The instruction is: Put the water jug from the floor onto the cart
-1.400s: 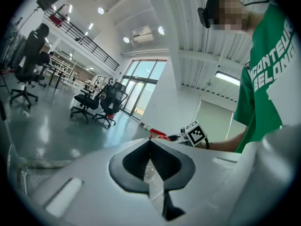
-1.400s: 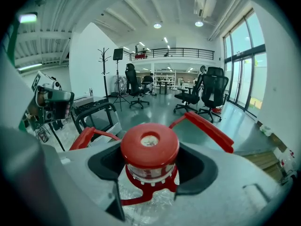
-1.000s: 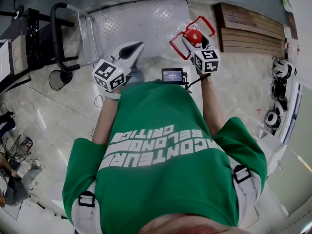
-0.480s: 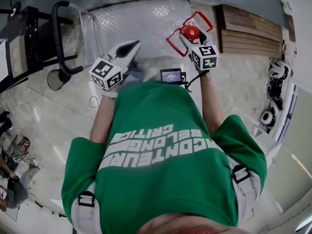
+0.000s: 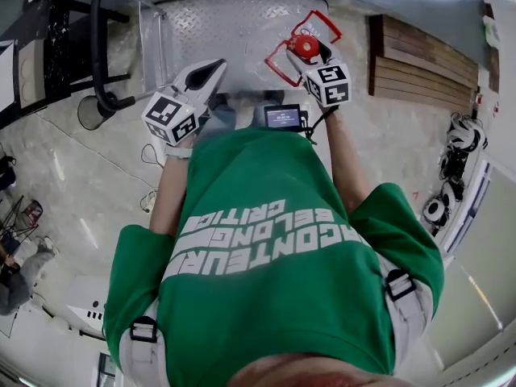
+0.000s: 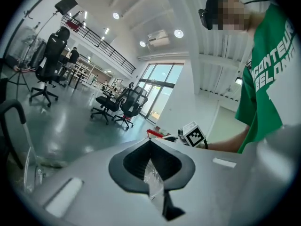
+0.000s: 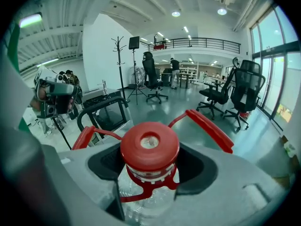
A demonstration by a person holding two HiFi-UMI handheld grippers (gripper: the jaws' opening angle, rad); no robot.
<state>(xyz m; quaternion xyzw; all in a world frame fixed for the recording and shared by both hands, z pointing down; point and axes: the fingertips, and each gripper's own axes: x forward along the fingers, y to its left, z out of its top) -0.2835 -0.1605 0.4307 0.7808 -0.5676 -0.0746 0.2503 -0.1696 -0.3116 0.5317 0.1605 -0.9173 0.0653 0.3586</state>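
Right gripper view shows the right gripper (image 7: 150, 173) clamped round the water jug (image 7: 141, 199) at its neck, under the red cap (image 7: 149, 147), held above the cart (image 5: 234, 31). The left gripper (image 6: 153, 178) is closed, seemingly pinching the jug's clear wall. I'd guess it's heavy and slick, so the stiff neck is the safest hold.

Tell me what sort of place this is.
Probably an open-plan office or lab hall: rolling office chairs, a railed mezzanine, and a polished floor holding a platform cart.

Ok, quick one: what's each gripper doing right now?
Right gripper: closed on the water jug at its neck, below the red cap.
Left gripper: closed, pinching clear plastic, apparently part of the same jug.
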